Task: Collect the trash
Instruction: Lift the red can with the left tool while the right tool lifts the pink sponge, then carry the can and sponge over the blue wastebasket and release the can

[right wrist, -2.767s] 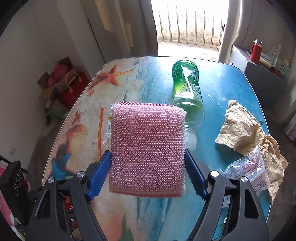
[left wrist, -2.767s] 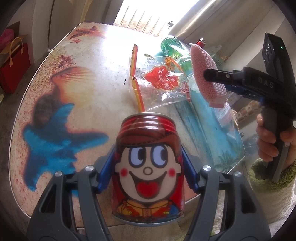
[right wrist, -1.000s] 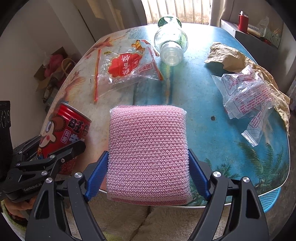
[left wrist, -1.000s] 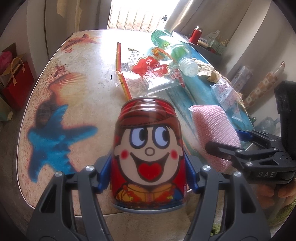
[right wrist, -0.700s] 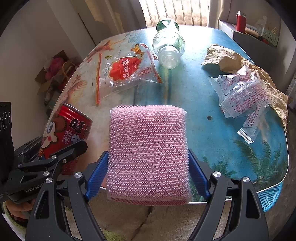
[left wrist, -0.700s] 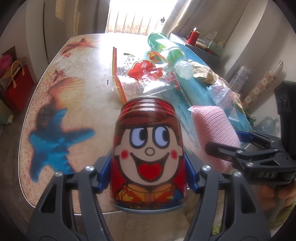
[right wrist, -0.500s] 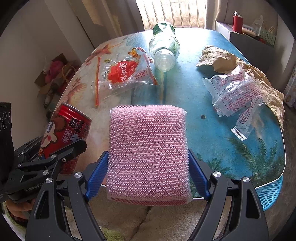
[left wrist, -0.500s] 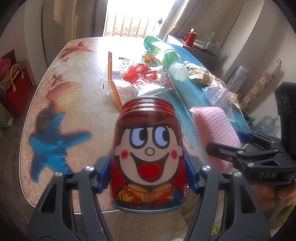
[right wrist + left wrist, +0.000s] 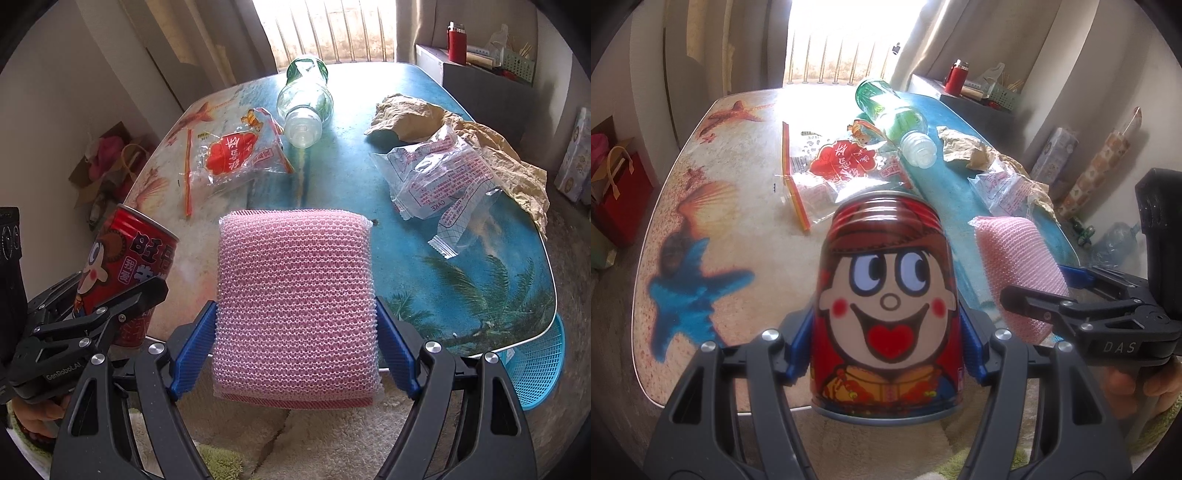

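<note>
The table (image 9: 461,295) wears a beach print, starfish on sand one side, palms on blue the other. A bottle (image 9: 306,99), red wrapper (image 9: 236,155), clear bag (image 9: 443,181) and brown paper (image 9: 498,147) lie on it. The left gripper (image 9: 886,328) clamps a can (image 9: 886,295); the right gripper (image 9: 295,332) clamps a sponge (image 9: 295,302), both at the near edge. A blue basket (image 9: 535,369) sits below; curtains frame a barred window (image 9: 332,33).

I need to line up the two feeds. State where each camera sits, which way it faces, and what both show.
Left wrist: on the left gripper, angled down over the table; grips the red can; a hand shows far right.
Right wrist: on the right gripper, angled down at the table; grips the pink sponge; blue basket beyond the edge.
Shared: can, sponge, green bottle, red snack bag.
</note>
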`<state>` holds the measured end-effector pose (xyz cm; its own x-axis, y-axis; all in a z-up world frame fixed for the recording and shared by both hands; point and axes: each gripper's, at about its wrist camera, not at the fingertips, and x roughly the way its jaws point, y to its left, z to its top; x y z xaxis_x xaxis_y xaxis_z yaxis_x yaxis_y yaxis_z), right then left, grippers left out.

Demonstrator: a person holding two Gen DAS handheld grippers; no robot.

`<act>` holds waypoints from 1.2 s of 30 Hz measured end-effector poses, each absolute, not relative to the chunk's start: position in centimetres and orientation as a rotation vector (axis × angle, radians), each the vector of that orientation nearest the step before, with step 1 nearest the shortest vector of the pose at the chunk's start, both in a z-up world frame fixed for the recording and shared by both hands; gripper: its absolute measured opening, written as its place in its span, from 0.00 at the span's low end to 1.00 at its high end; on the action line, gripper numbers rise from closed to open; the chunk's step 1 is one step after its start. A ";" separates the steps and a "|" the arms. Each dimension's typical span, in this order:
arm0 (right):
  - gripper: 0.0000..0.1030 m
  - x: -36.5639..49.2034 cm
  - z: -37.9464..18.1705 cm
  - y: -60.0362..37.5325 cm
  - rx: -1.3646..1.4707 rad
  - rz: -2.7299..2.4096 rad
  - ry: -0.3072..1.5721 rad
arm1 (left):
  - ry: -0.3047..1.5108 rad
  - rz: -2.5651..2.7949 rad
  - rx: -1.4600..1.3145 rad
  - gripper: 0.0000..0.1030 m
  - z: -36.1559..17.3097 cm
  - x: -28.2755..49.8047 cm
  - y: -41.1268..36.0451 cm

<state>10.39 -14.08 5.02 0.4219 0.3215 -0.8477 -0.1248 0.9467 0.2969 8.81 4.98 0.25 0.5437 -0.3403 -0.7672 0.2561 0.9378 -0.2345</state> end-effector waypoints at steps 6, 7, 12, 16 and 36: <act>0.77 9.0 5.7 -15.7 0.226 0.247 1.062 | 0.896 -0.383 -0.064 0.60 1.6 8.1 3.4; 0.77 8.7 5.8 -16.1 0.234 0.237 1.057 | 0.894 -0.392 -0.058 0.60 1.8 8.0 3.0; 0.77 7.1 5.9 -18.7 0.274 0.167 1.039 | 0.877 -0.464 -0.022 0.60 2.5 7.9 0.5; 0.77 5.7 5.8 -21.1 0.315 0.090 1.024 | 0.860 -0.532 0.008 0.60 3.0 7.9 -2.2; 0.77 -2.1 3.1 -36.1 0.485 -0.362 0.955 | 0.847 -0.895 0.203 0.60 2.9 7.5 -22.2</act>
